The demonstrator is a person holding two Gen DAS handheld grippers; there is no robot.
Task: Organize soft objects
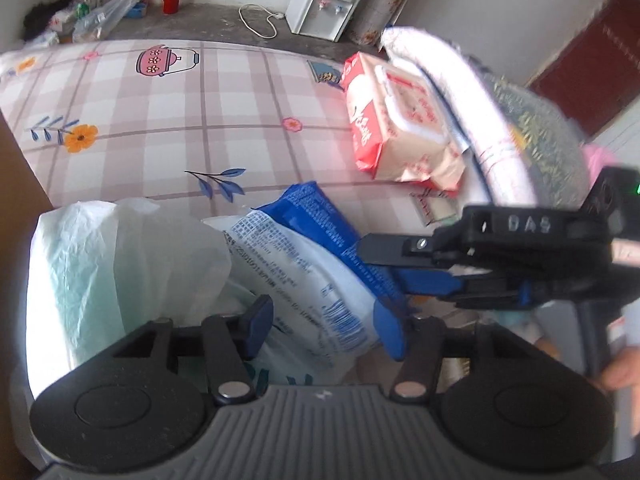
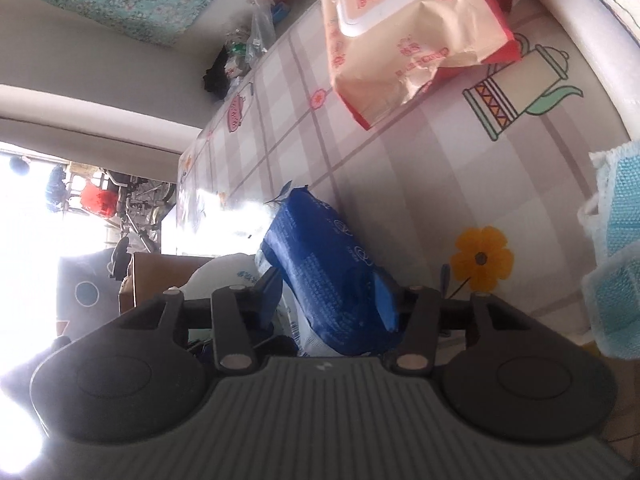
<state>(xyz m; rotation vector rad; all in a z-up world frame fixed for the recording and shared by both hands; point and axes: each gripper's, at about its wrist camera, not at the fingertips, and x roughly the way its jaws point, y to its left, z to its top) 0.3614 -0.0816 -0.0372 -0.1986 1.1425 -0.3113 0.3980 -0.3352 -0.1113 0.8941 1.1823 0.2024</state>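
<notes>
**Q:** In the left wrist view, what lies at the left?

**A:** A white plastic bag [image 1: 120, 264], bunched at the near edge of the table [image 1: 160, 120], which carries a checked cloth with printed flowers. Just right of the bag, and partly over it, lies a blue-and-white pack [image 1: 304, 264].

**Q:** How does the left gripper [image 1: 323, 324] stand?

**A:** Released. Its jaws are parted, one blue pad on each side of the pack's white end. The wrapper shows no dent there.

**Q:** And further right?

**A:** The right gripper [image 1: 384, 266] comes in from the right edge and is clenched on the pack's blue side. Beyond it, toward the table's far right corner, a red-and-cream pack of wipes [image 1: 400, 120] leans against a rolled white mat [image 1: 480, 100]. A hand shows at the lower right, blurred.

**Q:** Does the right wrist view agree?

**A:** Yes. A cardboard box [image 2: 160, 276] stands at the left, off the table. At the centre, the right gripper [image 2: 326, 300] grasps the blue-and-white pack [image 2: 332, 272], and the right pad presses into the wrapper. The pack of wipes [image 2: 400, 40] lies well apart, further along the cloth. Folded teal cloths [image 2: 620, 208] sit at the right edge of the view.
</notes>
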